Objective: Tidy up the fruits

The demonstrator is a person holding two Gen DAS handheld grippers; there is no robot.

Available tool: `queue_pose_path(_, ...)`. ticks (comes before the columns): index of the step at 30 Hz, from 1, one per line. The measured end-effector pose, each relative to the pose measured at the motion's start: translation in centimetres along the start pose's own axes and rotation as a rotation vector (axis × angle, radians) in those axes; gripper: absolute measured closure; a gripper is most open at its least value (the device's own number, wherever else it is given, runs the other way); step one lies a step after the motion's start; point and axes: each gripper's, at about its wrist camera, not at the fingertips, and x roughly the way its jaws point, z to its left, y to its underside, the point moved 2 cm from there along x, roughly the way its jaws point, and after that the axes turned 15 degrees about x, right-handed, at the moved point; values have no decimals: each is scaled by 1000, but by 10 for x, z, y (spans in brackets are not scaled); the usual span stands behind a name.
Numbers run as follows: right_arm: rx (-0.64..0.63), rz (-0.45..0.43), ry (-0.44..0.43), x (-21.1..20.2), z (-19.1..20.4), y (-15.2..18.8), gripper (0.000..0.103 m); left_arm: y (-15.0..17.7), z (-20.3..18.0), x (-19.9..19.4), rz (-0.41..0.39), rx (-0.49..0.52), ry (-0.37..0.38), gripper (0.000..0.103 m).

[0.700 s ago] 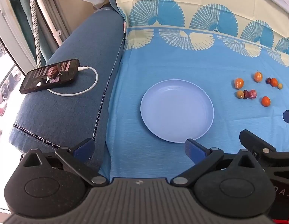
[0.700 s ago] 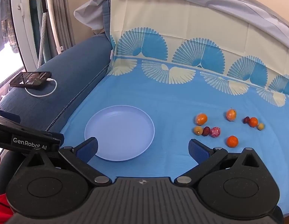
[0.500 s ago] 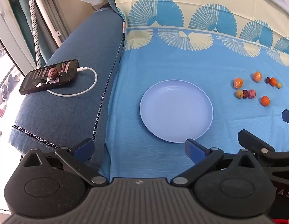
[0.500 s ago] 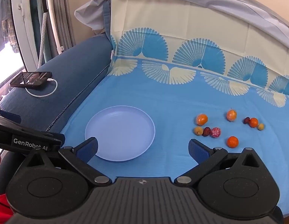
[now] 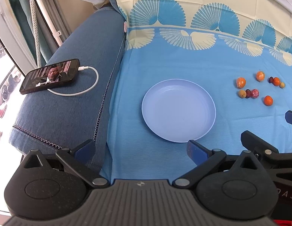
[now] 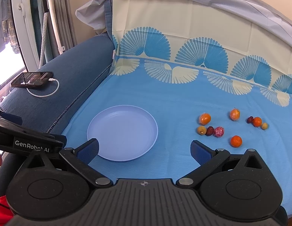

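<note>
Hovering with fingers spread and empty, the left gripper (image 5: 140, 147) and right gripper (image 6: 145, 147) risk rolling the small fruits (image 6: 218, 131) lying loose at three o'clock of the plate (image 6: 93, 131) on soft cloth (image 6: 174, 98).

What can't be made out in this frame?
- Right gripper in the left wrist view: cut off by the frame's right edge.
- Small fruits: too small in either view to tell what kind.
- Plate near rim: partly hidden by the gripper finger in the right wrist view.
</note>
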Motion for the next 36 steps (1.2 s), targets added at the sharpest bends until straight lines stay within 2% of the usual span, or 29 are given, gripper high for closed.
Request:
queue_pose_path(12, 12, -21, -18, -1, 2, 1, 0, 1, 2, 0, -9, -3, -3, 0)
queue_pose_path(16, 1, 18, 1, 1, 1, 2, 0, 2, 3, 0, 6, -6, 7, 0)
queue_pose_path(22, 17, 18, -12, 1, 0, 5, 0, 2, 2, 0, 10, -12, 13, 0)
queue_pose_path(28, 66, 62, -36, 2, -2, 5, 0, 1, 0, 3, 20, -10, 20, 0)
queue_pose_path(36, 147, -23, 2, 4, -20, 4, 0, -4, 0, 8, 5, -22, 41, 0)
